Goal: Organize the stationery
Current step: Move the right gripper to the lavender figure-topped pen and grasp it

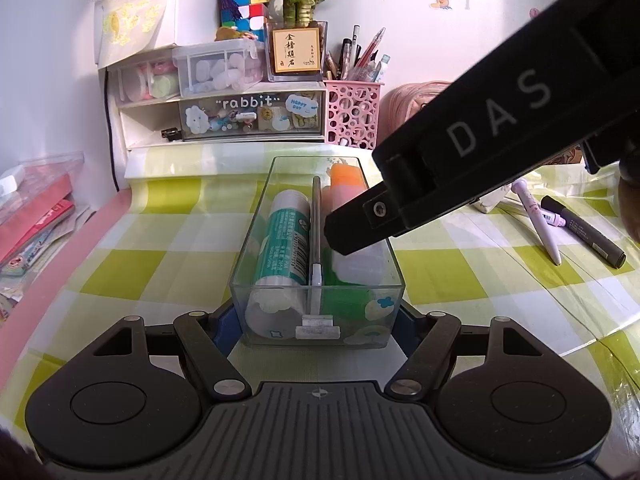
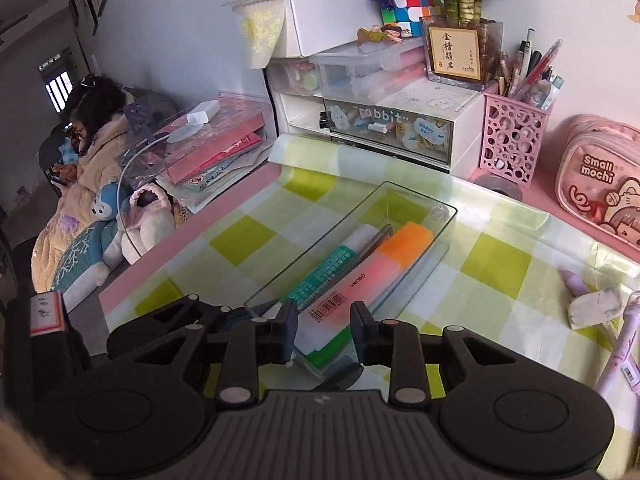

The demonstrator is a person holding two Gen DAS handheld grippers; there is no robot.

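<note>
A clear plastic tray point(image 1: 256, 216) point(image 2: 448, 216) stands on the green checked cloth. It holds a teal glue stick point(image 1: 286, 236) point(image 2: 332, 268), a thin grey pen point(image 1: 316, 224) and an orange-pink-green highlighter block point(image 2: 384, 272) point(image 1: 346, 178). My left gripper point(image 1: 318, 324) has its fingers on either side of the tray's near end, seemingly clamping it. My right gripper point(image 2: 325, 330) is open over the tray, its fingers point(image 2: 290, 328) straddling the highlighter block without gripping it; it reaches in from the upper right in the left wrist view point(image 1: 352, 232).
A white-lilac pen point(image 1: 538, 220) point(image 2: 620, 352), a black marker point(image 1: 584, 230) and a white eraser point(image 2: 594, 308) lie on the cloth at right. A pink pen basket point(image 1: 350, 116), a drawer unit point(image 1: 248, 114), a pink pencil case point(image 2: 600, 176) stand behind.
</note>
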